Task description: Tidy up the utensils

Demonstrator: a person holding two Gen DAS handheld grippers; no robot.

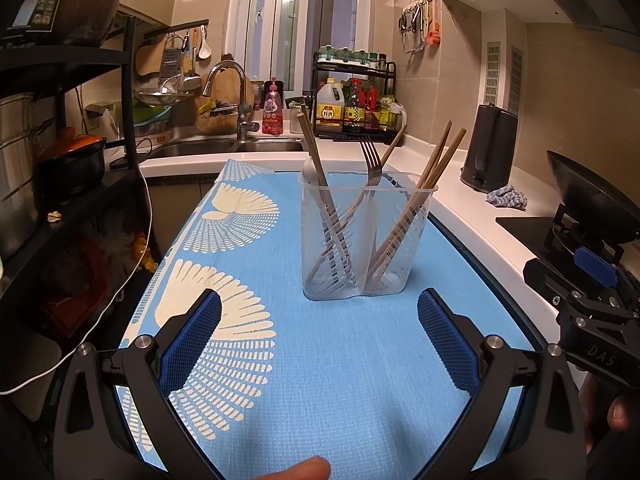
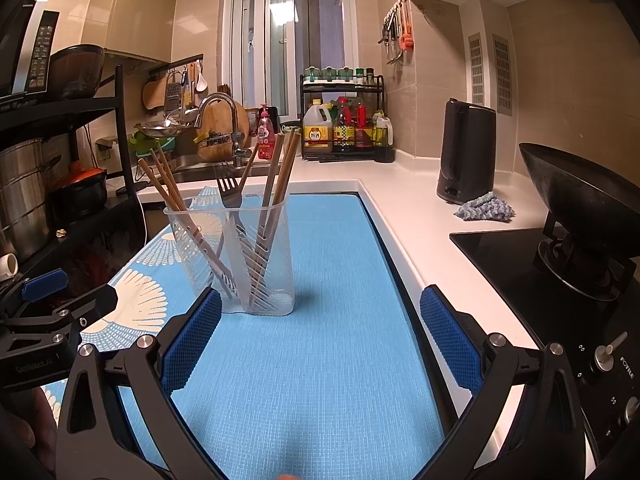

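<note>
A clear plastic utensil holder [image 1: 366, 276] with two compartments stands upright on the blue patterned mat [image 1: 320, 380]. It holds several wooden chopsticks [image 1: 440, 158] and a metal fork [image 1: 371, 160]. It also shows in the right wrist view [image 2: 276, 300], with the chopsticks [image 2: 282, 168] and the fork [image 2: 227, 188]. My left gripper [image 1: 319, 334] is open and empty, a short way in front of the holder. My right gripper [image 2: 320, 336] is open and empty, with the holder beside its left finger [image 2: 192, 340].
A black kettle [image 2: 466, 152] and a blue cloth [image 2: 484, 207] sit on the white counter on the right. A wok [image 2: 580, 200] rests on the black stove [image 2: 520, 280]. A sink with tap [image 1: 230, 92], a bottle rack [image 1: 356, 100] and black shelves [image 1: 60, 120] lie beyond.
</note>
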